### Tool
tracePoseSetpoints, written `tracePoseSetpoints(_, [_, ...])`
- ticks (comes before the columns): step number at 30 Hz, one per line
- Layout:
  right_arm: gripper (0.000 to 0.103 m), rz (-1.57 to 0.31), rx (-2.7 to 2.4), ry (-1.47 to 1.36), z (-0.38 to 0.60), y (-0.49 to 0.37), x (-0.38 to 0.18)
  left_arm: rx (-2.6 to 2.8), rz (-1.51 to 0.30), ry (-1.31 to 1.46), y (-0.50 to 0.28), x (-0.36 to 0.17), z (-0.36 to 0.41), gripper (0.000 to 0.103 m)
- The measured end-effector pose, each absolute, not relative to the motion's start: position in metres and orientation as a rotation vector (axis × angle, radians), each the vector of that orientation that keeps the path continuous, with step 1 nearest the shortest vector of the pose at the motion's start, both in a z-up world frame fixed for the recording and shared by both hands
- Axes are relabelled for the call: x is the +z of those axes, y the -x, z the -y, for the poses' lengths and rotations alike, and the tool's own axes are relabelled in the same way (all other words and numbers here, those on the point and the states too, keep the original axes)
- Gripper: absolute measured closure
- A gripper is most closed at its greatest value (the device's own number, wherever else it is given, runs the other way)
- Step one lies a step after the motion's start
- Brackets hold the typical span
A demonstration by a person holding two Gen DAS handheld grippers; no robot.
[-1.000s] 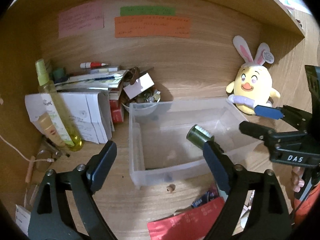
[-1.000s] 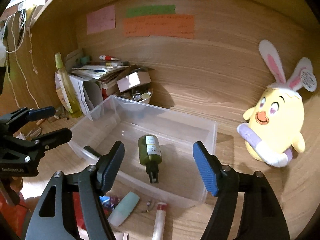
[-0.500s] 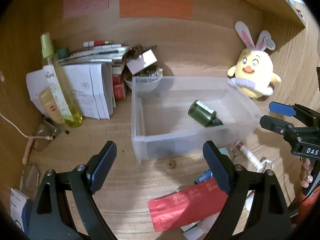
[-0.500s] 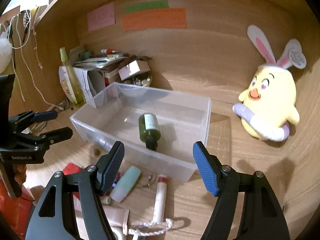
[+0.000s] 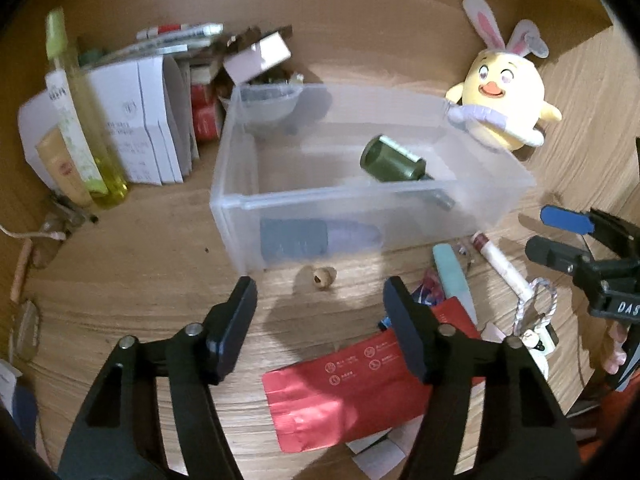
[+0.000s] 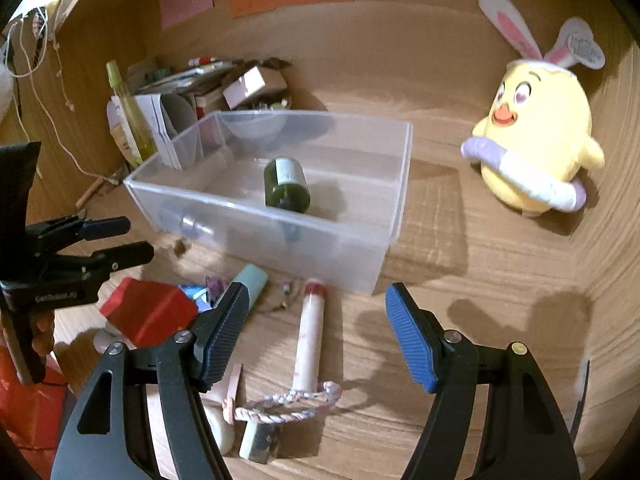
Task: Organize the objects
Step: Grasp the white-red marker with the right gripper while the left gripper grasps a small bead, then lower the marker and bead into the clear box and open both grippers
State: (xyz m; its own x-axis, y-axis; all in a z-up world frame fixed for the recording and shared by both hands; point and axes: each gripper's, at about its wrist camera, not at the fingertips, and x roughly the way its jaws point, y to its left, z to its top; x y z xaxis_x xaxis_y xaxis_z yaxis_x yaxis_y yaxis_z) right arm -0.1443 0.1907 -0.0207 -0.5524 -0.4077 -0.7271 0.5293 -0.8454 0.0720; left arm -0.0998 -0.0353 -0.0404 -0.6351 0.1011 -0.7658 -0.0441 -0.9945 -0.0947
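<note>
Left wrist view: left gripper (image 5: 320, 312) is spread wide, nothing between the jaws, hovering low centre of frame over bare desk. Bin (image 5: 240, 200) sits mid-frame with the green bottle (image 5: 394, 160) lying on its side inside. Bead (image 5: 320, 277) lies just in front of the bin, right ahead of the jaws. Red pouch (image 5: 340, 384) is lower centre, partly under the right finger. Risk here, as I judge it — the bead is small and round, so a closing pinch could squirt it away or under the bin. Only this view shows the bead clearly.

Right wrist view: right gripper (image 6: 318, 330) is also spread wide and empty, low centre. White tube (image 6: 308, 340) lies between the jaws, pointing up toward the bin. A braided cord (image 6: 288, 400) loops across its near end at bottom centre. Teal tube (image 6: 250, 282) is just left of it. Risk — lifting the white tube may drag the cord and whatever it is tied to. This view alone shows that cord overlap, plus the bottle's label.
</note>
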Motion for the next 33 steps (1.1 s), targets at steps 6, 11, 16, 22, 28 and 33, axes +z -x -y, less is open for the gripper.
tracePoseSetpoints(6, [0.047, -0.215, -2.321, -1.121, -0.188, 0.148, -0.041, 2.712, 0.165, 1.373, 0.115, -0.052, 0.036, 0.06])
tracePoseSetpoints(11, [0.061, -0.239, -2.286, -1.16, -0.182, 0.152, -0.049, 2.706, 0.146, 1.386, 0.121, -0.055, 0.029, 0.064])
tracePoseSetpoints(16, [0.074, -0.262, -2.27, -1.184, -0.178, 0.153, -0.054, 2.713, 0.132, 1.39, 0.125, -0.057, 0.026, 0.065])
tracePoseSetpoints(22, [0.086, -0.263, -2.268, -1.19, -0.179, 0.154, -0.054, 2.705, 0.144, 1.417, 0.132, -0.064, 0.025, 0.075])
tracePoseSetpoints(28, [0.089, -0.282, -2.294, -1.157, -0.181, 0.149, -0.05, 2.729, 0.114, 1.404, 0.132, -0.065, 0.023, 0.09])
tracePoseSetpoints(33, [0.089, -0.266, -2.31, -1.125, -0.187, 0.144, -0.043, 2.723, 0.109, 1.393, 0.125, -0.064, 0.022, 0.09])
